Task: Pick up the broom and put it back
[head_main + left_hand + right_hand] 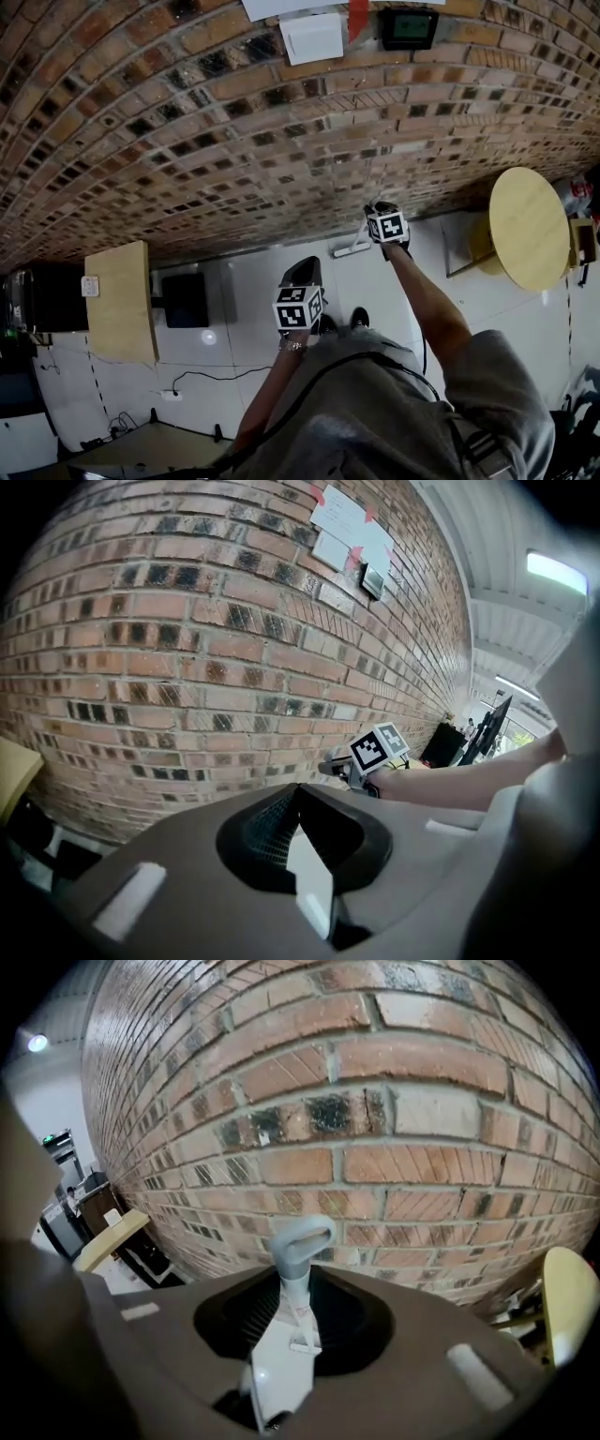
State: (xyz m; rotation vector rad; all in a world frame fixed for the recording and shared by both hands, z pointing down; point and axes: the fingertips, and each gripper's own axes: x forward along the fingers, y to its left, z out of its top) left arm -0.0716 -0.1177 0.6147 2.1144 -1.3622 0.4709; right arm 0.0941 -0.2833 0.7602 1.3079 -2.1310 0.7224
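The broom's grey handle [300, 1241], ending in a loop, sticks out between the jaws of my right gripper [286, 1358], which is shut on it and faces the brick wall. In the head view the right gripper [381, 208] is held out close to the wall. A thin pale stick runs from it down to a white bar [352, 249] at the wall's foot. My left gripper [302, 272] hangs nearer to me and to the left of the right one. Its jaws [305, 855] look shut with nothing in them. The right gripper's marker cube [378, 747] shows ahead of it.
A round yellow table [530, 230] stands at the right by the wall. At the left are a wooden cabinet [120, 300] and a black box [185, 300]. Cables and a socket strip [171, 395] lie on the white floor. Papers [312, 37] hang on the wall.
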